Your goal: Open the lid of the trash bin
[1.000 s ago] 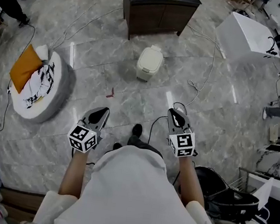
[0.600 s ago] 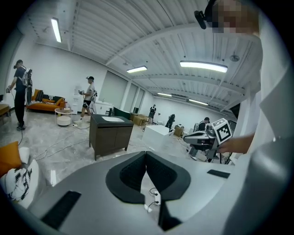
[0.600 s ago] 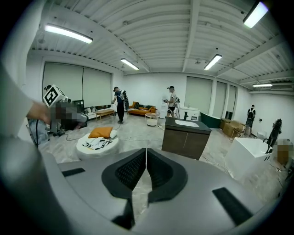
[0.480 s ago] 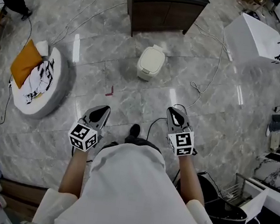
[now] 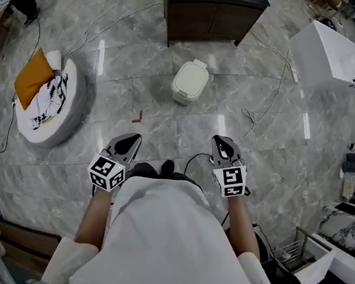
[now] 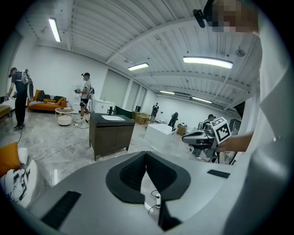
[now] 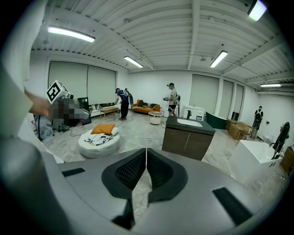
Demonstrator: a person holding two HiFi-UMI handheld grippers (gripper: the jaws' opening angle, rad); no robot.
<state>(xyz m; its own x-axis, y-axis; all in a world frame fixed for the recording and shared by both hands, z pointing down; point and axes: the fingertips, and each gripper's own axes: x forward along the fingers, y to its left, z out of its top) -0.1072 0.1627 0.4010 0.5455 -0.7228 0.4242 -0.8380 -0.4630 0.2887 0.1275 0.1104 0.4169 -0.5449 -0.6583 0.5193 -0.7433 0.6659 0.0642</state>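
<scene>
A small cream trash bin with its lid down stands on the grey marble floor, in front of a dark cabinet. My left gripper is held well short of it, to the lower left, jaws shut and empty. My right gripper is also short of the bin, to the lower right, shut on nothing. In the left gripper view the left gripper has its tips touching; the right gripper looks the same in its own view. Neither gripper view shows the bin.
A round white cushion with an orange pillow lies at the left. A white box stands at the upper right. Cables trail across the floor near the bin. Bags and clutter line the right edge. People stand far off in both gripper views.
The person has stepped forward: the bin and cabinet sit slightly closer and lower in the head view. Both grippers stay shut at the same height.
</scene>
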